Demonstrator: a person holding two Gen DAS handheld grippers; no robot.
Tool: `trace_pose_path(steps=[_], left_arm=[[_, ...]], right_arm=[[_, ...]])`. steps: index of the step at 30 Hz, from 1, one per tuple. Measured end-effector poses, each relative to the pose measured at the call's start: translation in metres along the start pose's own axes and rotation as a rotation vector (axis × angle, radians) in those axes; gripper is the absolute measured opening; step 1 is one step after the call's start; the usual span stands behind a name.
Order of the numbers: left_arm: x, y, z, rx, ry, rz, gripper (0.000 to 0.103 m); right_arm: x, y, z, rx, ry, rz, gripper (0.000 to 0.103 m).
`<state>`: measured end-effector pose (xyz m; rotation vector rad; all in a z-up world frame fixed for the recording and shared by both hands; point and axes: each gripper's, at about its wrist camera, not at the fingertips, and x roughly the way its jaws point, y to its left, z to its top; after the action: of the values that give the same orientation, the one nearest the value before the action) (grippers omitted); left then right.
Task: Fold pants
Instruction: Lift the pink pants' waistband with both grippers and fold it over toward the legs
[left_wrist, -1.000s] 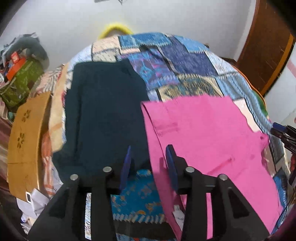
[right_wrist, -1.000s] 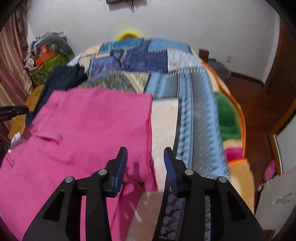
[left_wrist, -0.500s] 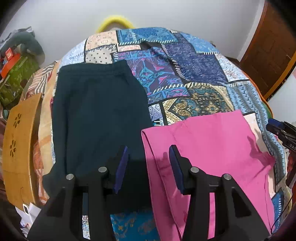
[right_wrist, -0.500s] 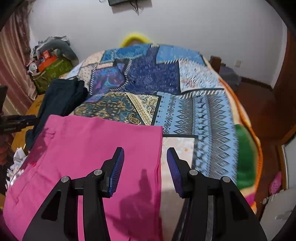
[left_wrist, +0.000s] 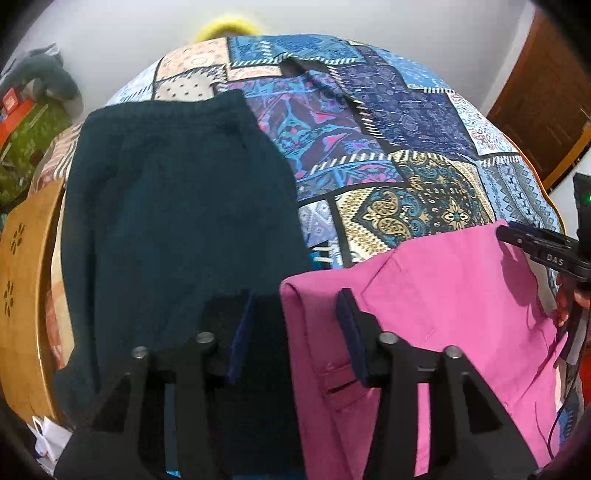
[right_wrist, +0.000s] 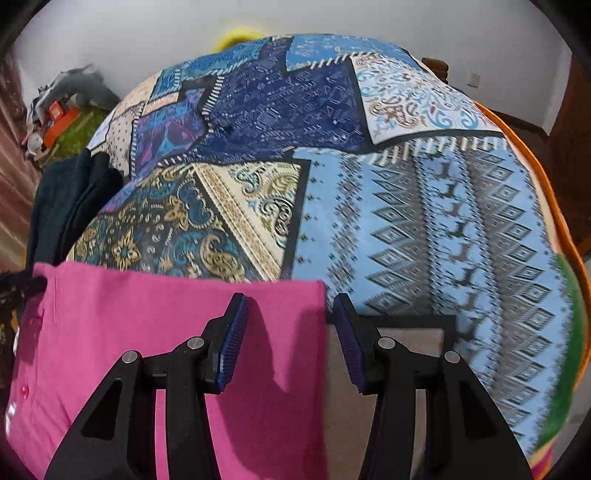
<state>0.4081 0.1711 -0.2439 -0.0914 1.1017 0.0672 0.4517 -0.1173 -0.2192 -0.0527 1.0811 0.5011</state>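
Pink pants (left_wrist: 450, 317) lie flat on the patchwork bedspread (left_wrist: 388, 122). My left gripper (left_wrist: 295, 325) hovers over their far left corner, which sits between the jaws. The jaws are closing, and the pads do not press the cloth. In the right wrist view the pink pants (right_wrist: 147, 325) fill the lower left. My right gripper (right_wrist: 290, 332) stands open astride their far right corner, with the cloth edge between its fingers. That gripper's tip (left_wrist: 535, 247) also shows at the left wrist view's right edge.
Folded dark teal pants (left_wrist: 170, 221) lie left of the pink pair, touching its edge. A wooden board (left_wrist: 26, 295) borders the bed's left side, with a clutter pile (right_wrist: 62, 107) beyond. A brown door (left_wrist: 546, 96) stands at the right. An orange blanket edge (right_wrist: 554, 206) rims the bed.
Both grippers have moved forward over the pink pants and sunk lower. They now sit at the far corners instead of mid-cloth. The pants lie still.
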Motion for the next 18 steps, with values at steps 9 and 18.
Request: trace_pose_path(steps=[9,18], left_arm=[[-0.022,-0.012,0.004,0.069,-0.056,0.053,0.009],[-0.101,-0.009,0.019,0.068,-0.189,0.060,0.008]], right_arm=[[0.000,0.021,0.003,-0.104,-0.029,-0.054,0.004],[-0.100,0.026,0.023,-0.081,-0.253,0.006,0.003]])
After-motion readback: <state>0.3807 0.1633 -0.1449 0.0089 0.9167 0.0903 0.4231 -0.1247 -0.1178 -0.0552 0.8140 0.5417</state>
